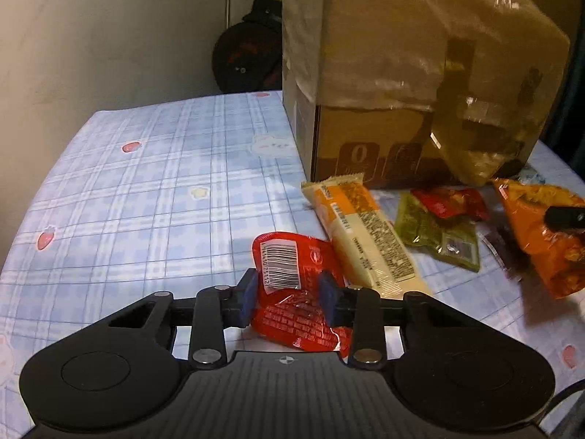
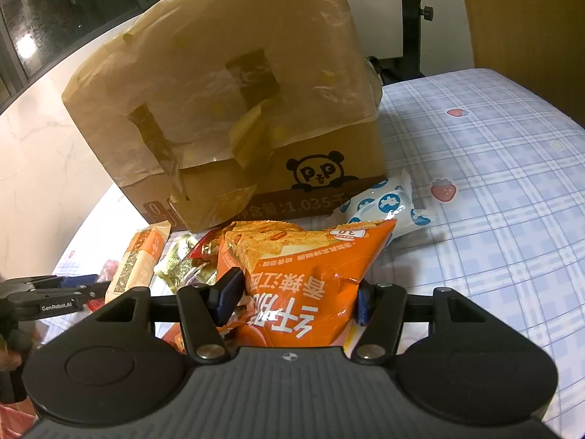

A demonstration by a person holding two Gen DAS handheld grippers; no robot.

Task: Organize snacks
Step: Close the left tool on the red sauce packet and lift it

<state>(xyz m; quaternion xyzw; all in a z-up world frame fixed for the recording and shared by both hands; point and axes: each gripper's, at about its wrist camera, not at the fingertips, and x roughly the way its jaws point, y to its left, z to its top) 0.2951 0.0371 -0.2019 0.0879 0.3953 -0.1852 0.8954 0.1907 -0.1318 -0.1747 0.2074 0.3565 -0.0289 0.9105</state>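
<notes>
Red packet (image 1: 292, 292) pinched in left hand-held gripper (image 1: 289, 292), orange bag (image 2: 299, 285) clamped in right hand-held gripper (image 2: 292, 296)

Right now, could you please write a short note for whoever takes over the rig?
Left gripper: jaws around the red packet on the tablecloth, pads at its sides.
Right gripper: shut on the orange bag, squeezing both sides.
Lying in front of the box: long yellow bar, green packet, small red packet. Blue-white packet beside the box.
Done: nothing visibly sorted yet.
Left: move the two gripped snacks, then the rest. I cannot see where they go.
</notes>
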